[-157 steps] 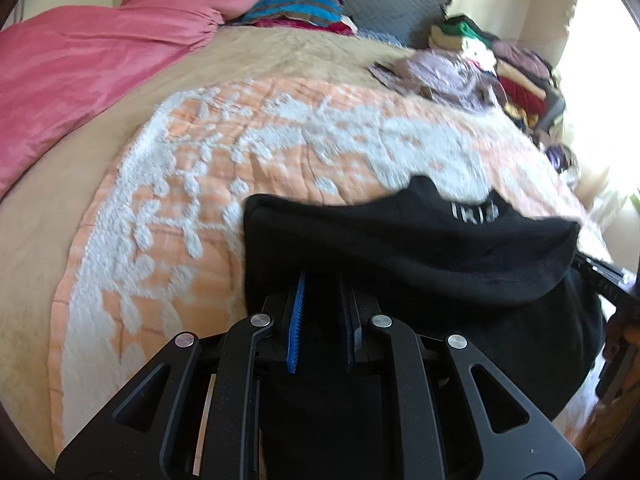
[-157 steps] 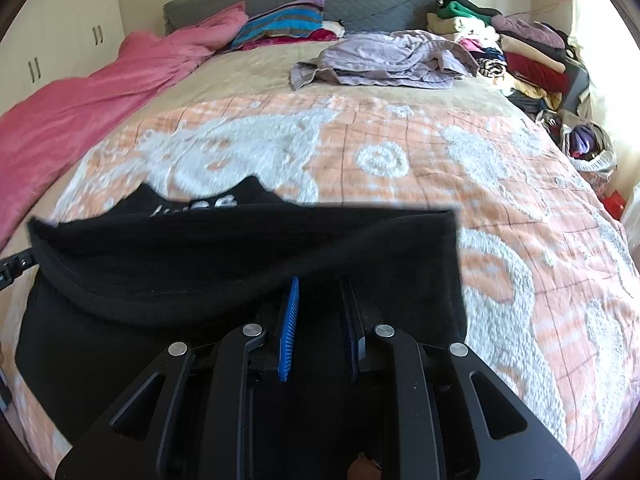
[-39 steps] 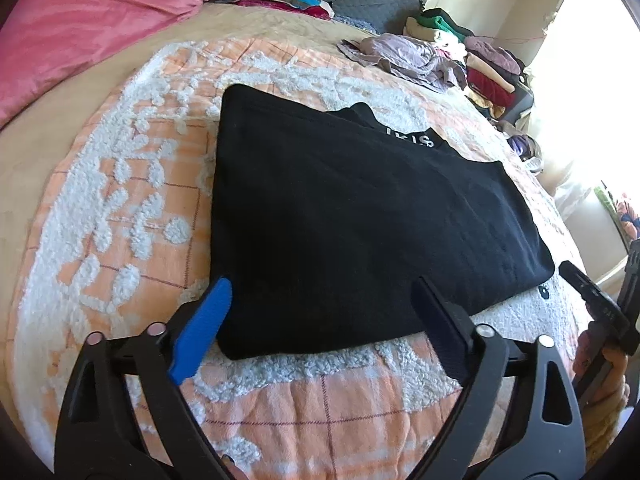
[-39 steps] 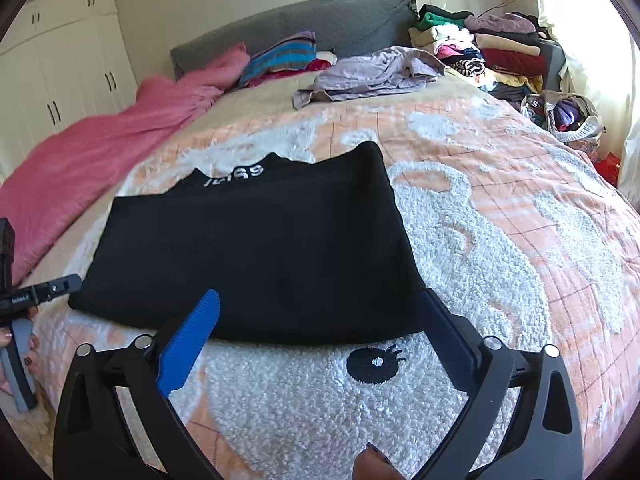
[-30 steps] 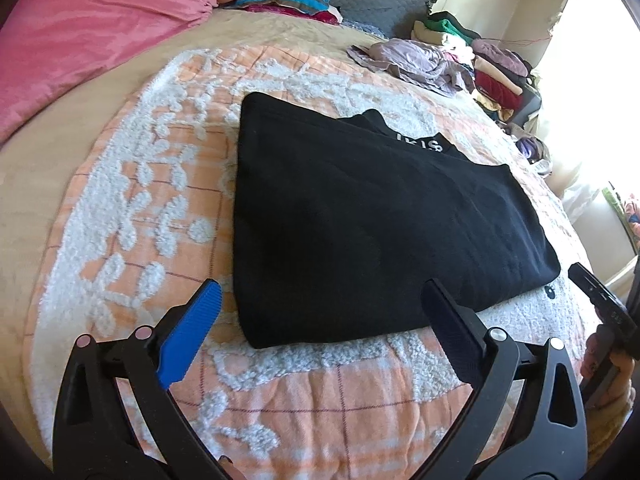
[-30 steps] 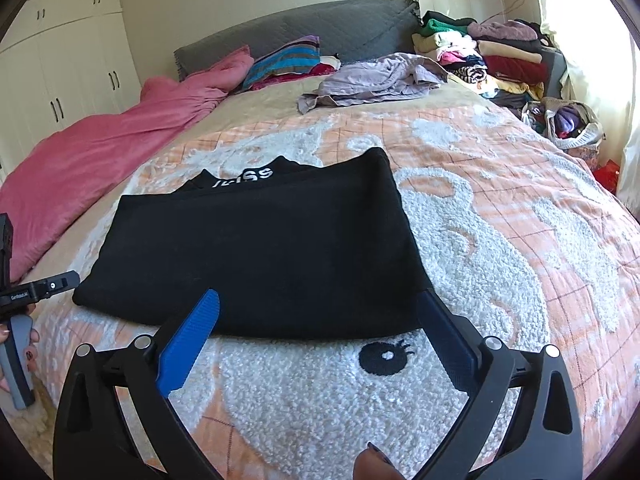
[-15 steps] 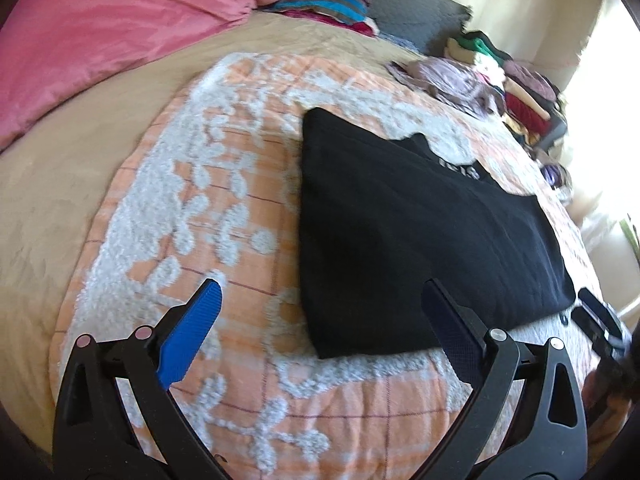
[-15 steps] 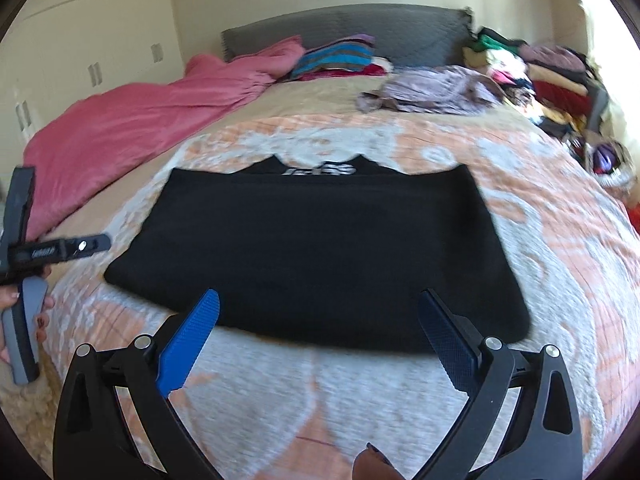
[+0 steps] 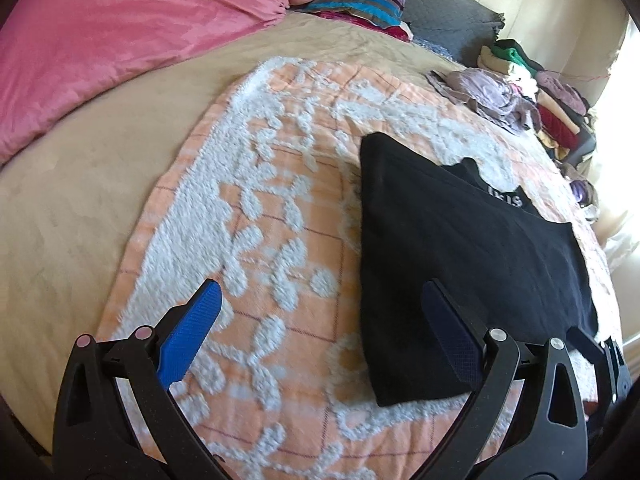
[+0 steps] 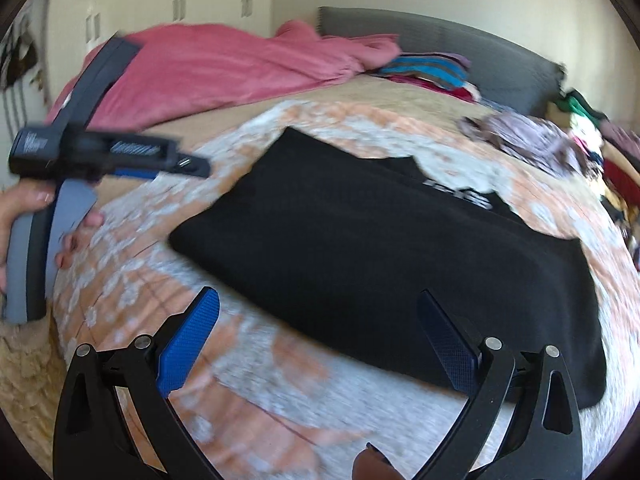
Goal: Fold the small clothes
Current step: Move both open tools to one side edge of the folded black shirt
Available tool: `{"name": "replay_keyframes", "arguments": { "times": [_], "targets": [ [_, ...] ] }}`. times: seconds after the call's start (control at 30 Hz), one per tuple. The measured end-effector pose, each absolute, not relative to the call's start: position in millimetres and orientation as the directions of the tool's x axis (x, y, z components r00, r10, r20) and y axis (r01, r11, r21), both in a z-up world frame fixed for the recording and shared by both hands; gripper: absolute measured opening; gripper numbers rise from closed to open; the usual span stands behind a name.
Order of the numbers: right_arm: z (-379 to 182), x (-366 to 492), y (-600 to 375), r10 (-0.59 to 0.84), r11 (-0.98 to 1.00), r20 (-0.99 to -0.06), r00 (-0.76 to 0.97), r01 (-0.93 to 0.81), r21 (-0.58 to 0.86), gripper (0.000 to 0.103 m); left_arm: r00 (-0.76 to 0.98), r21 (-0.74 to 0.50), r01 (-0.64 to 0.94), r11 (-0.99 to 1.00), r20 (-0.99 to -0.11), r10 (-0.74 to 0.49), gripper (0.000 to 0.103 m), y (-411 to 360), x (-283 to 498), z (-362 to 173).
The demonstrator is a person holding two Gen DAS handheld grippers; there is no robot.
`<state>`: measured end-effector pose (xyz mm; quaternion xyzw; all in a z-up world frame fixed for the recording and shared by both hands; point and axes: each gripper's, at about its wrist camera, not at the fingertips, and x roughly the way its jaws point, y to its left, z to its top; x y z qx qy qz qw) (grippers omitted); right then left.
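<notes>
On the orange blanket (image 9: pixel 280 240) lies the folded black garment (image 9: pixel 460 248), and both the left gripper (image 9: pixel 320 320) and right gripper (image 10: pixel 316 328) hold nothing, fingers wide open, so a careless grab at one layer could undo the fold.

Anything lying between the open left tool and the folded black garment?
No. In the left wrist view, only bare orange-and-white blanket separates the left tool from the black garment; its right finger overlaps the garment's edge.
</notes>
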<state>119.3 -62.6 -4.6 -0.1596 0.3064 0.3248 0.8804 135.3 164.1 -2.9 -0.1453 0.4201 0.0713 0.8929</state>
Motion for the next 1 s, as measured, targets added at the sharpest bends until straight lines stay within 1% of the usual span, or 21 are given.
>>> {"name": "replay_keyframes", "arguments": {
  "times": [0.23,0.47,0.63,0.73,0.9,0.93,0.97,1.0],
  "targets": [
    [-21,114,-21,0.442,0.658,-0.673,0.593,-0.724,-0.206,0.098,0.621,-0.156,-0.259,0.953,-0.783,0.04,0.093,166,150,-4],
    [-36,120,11,0.378,0.601,-0.682,0.627,-0.726,-0.334,0.098,0.614,-0.141,-0.262,0.955,-0.787,0.053,0.093,166,169,-6],
    [-41,128,32,0.345,0.575,-0.664,0.663,-0.709,-0.409,0.098,0.6,-0.135,-0.26,0.956,-0.798,0.051,0.093,165,185,-10],
    [-42,133,42,0.34,0.566,-0.66,0.669,-0.707,-0.424,0.098,0.595,-0.126,-0.257,0.958,-0.802,0.054,0.093,165,193,-11],
    [-38,135,45,0.348,0.573,-0.617,0.706,-0.681,-0.456,0.096,0.58,-0.138,-0.261,0.956,-0.814,0.041,0.093,168,207,-15],
    [-36,136,43,0.353,0.576,-0.608,0.711,-0.678,-0.458,0.094,0.576,-0.139,-0.261,0.955,-0.816,0.039,0.093,169,209,-16],
    [-34,136,43,0.365,0.575,-0.602,0.71,-0.68,-0.455,0.08,0.572,-0.141,-0.26,0.955,-0.819,0.035,0.093,169,211,-17],
    [-31,134,41,0.379,0.574,-0.598,0.706,-0.686,-0.446,0.069,0.57,-0.148,-0.258,0.955,-0.821,0.026,0.093,169,213,-17]
  ]
}}
